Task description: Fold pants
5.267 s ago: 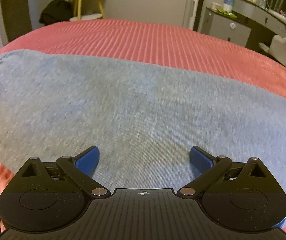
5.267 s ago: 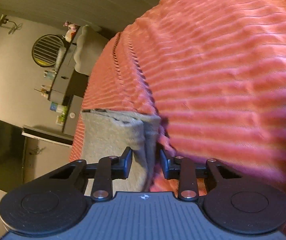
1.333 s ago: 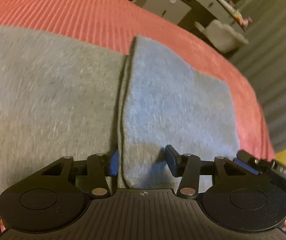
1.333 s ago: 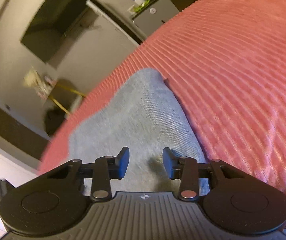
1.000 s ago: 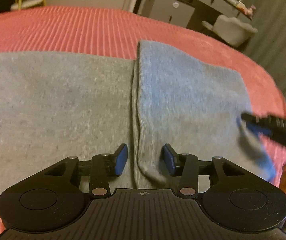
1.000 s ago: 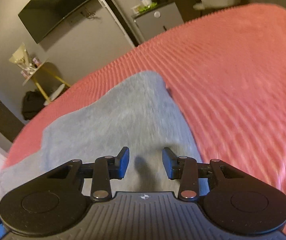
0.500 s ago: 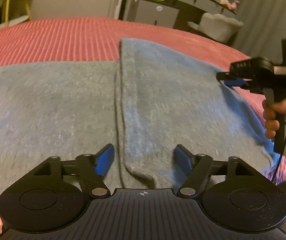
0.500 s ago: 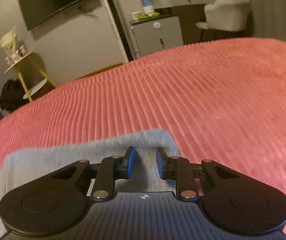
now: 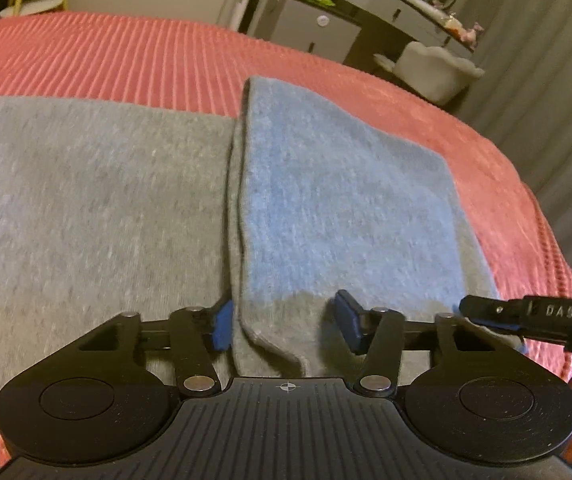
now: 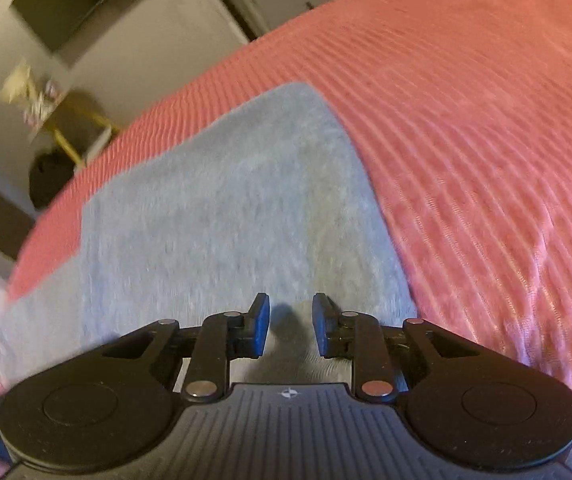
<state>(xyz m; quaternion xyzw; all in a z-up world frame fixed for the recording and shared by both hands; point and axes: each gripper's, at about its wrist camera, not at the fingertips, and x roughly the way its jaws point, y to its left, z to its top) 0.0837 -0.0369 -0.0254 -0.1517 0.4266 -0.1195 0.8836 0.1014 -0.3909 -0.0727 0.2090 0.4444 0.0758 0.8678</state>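
Now, mid-fold | grey pants (image 9: 106, 208) flat across bedspread (image 9: 134, 56), end flap (image 9: 345, 208) doubled over | left gripper (image 9: 282, 318) closing astride flap's near corner, not yet pinching | right gripper (image 10: 289, 322) narrowly parted, empty, over flap's right edge | next: pinch corners, carry across evenly.

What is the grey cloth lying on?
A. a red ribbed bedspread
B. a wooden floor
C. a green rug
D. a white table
A: the grey pants lie flat on the red ribbed bedspread, which shows around them in both wrist views.
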